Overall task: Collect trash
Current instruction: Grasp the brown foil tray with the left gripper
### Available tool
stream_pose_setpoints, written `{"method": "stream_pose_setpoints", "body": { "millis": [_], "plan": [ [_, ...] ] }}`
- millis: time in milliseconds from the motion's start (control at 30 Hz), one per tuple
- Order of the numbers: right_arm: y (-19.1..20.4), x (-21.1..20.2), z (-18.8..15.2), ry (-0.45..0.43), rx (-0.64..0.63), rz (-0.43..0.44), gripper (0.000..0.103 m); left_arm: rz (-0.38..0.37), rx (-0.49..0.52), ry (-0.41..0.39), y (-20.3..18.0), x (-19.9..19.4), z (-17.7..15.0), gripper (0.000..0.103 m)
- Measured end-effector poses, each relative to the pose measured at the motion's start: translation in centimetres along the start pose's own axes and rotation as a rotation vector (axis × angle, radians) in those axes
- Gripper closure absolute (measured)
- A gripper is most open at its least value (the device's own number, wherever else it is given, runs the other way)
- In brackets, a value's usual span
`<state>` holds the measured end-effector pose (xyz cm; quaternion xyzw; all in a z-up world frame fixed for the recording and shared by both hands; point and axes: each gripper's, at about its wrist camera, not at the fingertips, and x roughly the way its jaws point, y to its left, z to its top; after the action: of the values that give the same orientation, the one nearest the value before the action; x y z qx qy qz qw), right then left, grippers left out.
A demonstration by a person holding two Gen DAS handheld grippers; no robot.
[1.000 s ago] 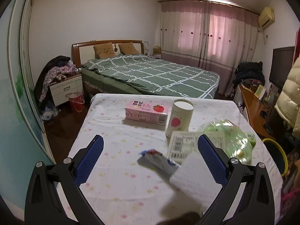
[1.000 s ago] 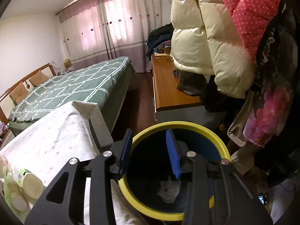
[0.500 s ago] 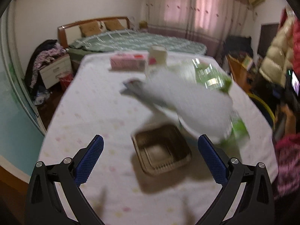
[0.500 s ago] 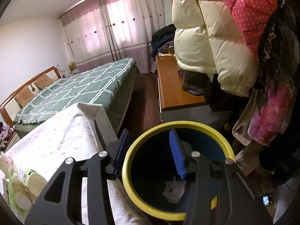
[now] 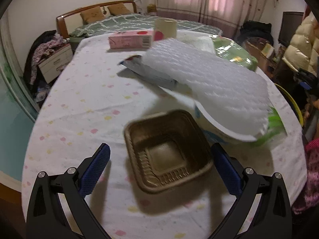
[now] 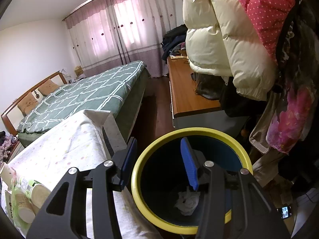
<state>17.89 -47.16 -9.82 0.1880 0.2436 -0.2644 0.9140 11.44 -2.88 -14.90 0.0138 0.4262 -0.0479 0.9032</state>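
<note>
Because trash still litters the tabletop, the left tongs gape wide and empty around a brown tray, while the right tongs, part open and empty, hang over the bin holding crumpled paper.

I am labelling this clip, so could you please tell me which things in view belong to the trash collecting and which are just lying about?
Job:
brown tray
white foam sheet
pink carton
yellow-rimmed bin
crumpled tissue

Lying about:
bed
cream jacket
nightstand
</note>
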Motion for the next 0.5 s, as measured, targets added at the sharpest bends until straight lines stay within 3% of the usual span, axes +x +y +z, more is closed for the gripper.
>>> {"method": "stream_pose_setpoints", "body": {
  "millis": [100,233,500],
  "plan": [
    [0.0,0.0,0.0,0.002,-0.001,0.004,0.058,-0.004,-0.015,0.005,0.4,0.4,0.6,0.006],
    [0.1,0.2,-0.1,0.009,0.001,0.009,0.057,-0.001,-0.016,0.029,0.4,1.3,0.9,0.024],
    [-0.1,0.1,-0.1,0.012,0.013,0.027,0.057,0.003,-0.028,0.016,1.4,-0.4,0.9,0.025]
  ]
}}
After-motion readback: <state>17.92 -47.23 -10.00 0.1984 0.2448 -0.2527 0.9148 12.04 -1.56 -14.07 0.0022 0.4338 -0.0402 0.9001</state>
